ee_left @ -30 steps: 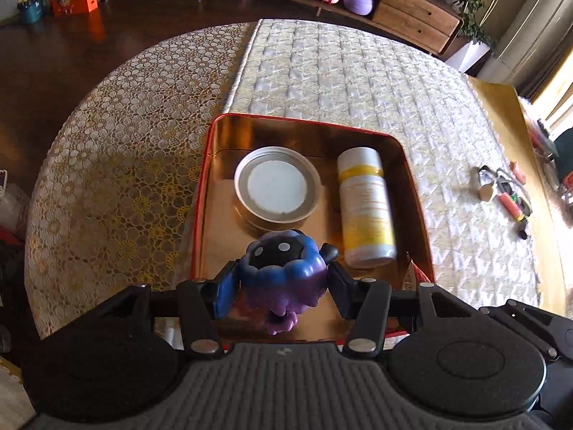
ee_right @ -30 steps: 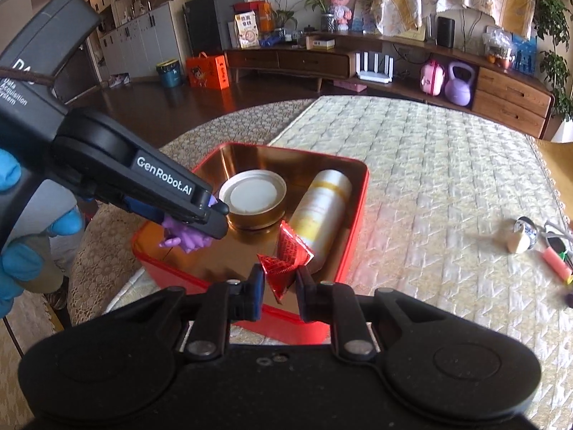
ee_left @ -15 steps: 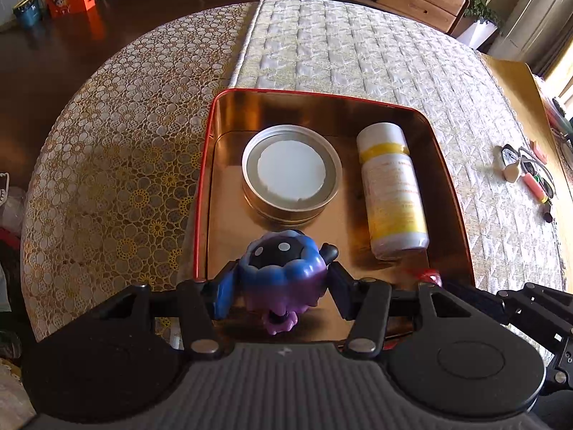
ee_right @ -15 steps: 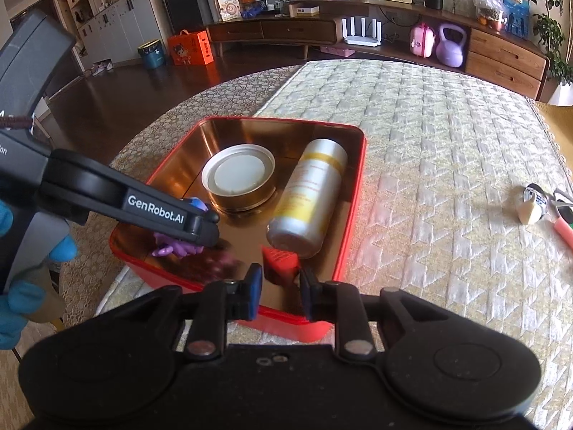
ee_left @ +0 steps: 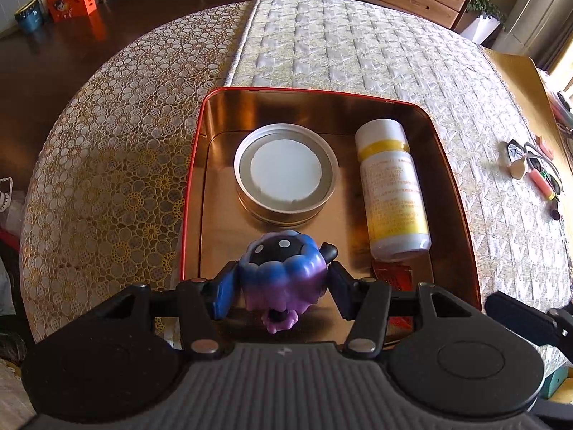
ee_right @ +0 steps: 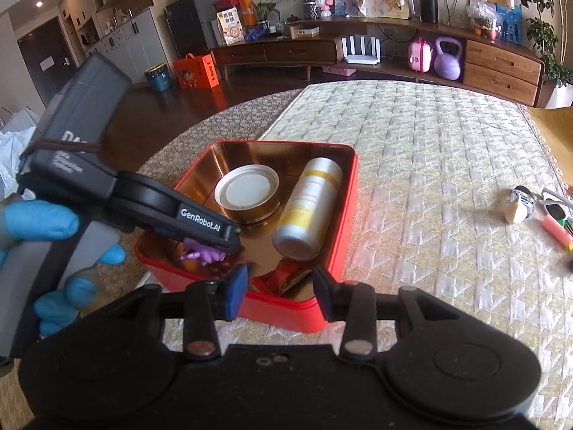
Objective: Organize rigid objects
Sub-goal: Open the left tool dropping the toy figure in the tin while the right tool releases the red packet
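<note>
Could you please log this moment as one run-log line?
left gripper: shut on blue-purple toy figure | right gripper: open, just released red foil packet | red metal tin

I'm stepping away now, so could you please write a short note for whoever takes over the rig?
Left tongs: shut on the purple toy, low over the red tin.
Right tongs: open, jaws just opened; the red packet lies loose in the tin's near corner.
In the tin already: round can, white bottle on its side.
Left: release the toy; small items remain on the cloth.
</note>
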